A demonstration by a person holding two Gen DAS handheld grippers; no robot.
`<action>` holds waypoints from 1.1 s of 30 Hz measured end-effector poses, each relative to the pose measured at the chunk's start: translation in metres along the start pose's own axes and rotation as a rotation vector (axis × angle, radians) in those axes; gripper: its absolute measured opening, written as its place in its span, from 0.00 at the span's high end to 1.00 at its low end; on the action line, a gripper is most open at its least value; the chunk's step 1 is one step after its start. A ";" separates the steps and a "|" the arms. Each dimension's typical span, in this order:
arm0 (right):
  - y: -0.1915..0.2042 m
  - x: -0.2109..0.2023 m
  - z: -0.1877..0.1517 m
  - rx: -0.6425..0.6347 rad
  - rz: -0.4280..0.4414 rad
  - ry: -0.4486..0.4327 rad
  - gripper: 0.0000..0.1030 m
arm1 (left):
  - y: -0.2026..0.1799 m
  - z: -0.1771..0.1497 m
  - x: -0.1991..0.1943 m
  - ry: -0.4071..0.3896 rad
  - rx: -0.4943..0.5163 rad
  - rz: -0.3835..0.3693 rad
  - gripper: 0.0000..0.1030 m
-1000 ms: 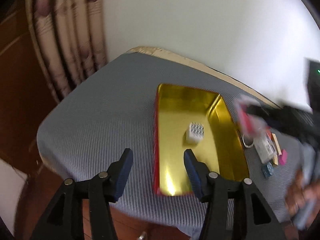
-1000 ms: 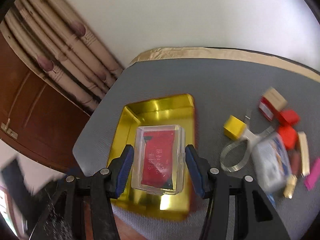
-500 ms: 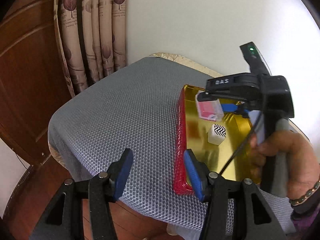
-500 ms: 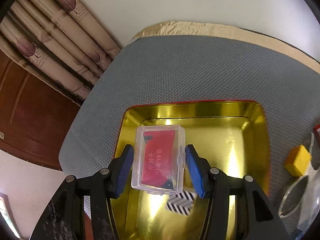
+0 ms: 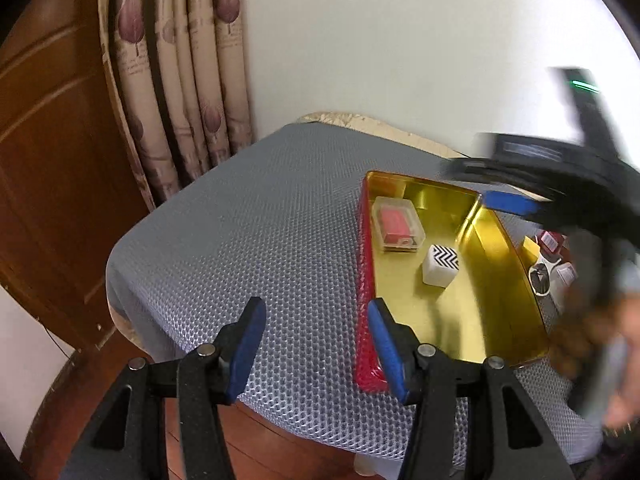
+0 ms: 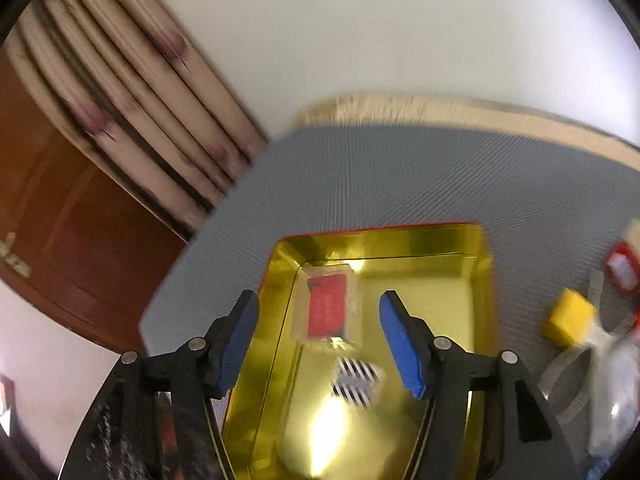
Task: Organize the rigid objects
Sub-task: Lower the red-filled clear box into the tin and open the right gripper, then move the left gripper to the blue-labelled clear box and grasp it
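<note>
A gold tray with a red outer rim [image 5: 500, 248] [image 6: 484, 280] lies on the grey mesh table. In it lie a clear plastic case with a red card [image 5: 397, 224] [image 6: 326, 307] and a white cube with a black zigzag top [image 5: 441, 265] [image 6: 357, 376]. My right gripper [image 6: 319, 340] is open and empty above the tray, apart from the case; it shows blurred in the left wrist view [image 5: 508, 202]. My left gripper [image 5: 316, 354] is open and empty over the table at the tray's near left corner.
Right of the tray lie loose items: a yellow block [image 6: 570, 316], a small red box [image 6: 622, 268], a clear bag [image 6: 616, 392] and a tape ring [image 5: 540, 276]. A curtain [image 5: 180, 92] and a wooden door [image 5: 52, 160] stand to the left. The table edge is near.
My right gripper has opened, let the clear case go into the tray's far left corner, and pulled back up. My left gripper has barely moved.
</note>
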State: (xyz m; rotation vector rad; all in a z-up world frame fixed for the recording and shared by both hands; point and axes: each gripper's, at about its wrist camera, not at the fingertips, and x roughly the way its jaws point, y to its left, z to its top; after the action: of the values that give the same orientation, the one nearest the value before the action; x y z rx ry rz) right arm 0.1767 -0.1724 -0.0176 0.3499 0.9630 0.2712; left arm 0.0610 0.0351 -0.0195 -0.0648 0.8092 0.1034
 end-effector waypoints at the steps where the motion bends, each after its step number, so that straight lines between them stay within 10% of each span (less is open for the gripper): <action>1: -0.009 -0.020 -0.009 -0.012 -0.005 -0.037 0.36 | -0.003 -0.001 -0.001 -0.001 0.011 -0.010 0.47; 7: -0.110 -0.142 -0.082 -0.086 -0.371 -0.228 0.08 | -0.028 -0.006 -0.011 0.008 0.090 -0.116 0.47; 11: -0.206 -0.180 -0.120 -0.087 -0.752 -0.143 0.07 | -0.059 -0.008 -0.018 0.079 0.144 -0.260 0.47; 14: -0.254 -0.200 -0.138 -0.034 -0.858 -0.119 0.07 | -0.093 -0.005 -0.022 0.138 0.166 -0.374 0.47; 21: -0.291 -0.212 -0.152 0.044 -0.810 -0.129 0.07 | -0.197 0.023 0.022 0.432 0.071 -0.615 0.46; 33: -0.297 -0.237 -0.161 0.109 -0.601 -0.242 0.07 | -0.286 0.041 0.088 0.621 -0.028 -0.433 0.46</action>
State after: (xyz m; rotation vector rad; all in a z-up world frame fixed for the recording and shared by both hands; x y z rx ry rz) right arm -0.0658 -0.5054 -0.0450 0.1738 0.8038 -0.3650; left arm 0.1840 -0.2394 -0.0496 -0.3075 1.3937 -0.3314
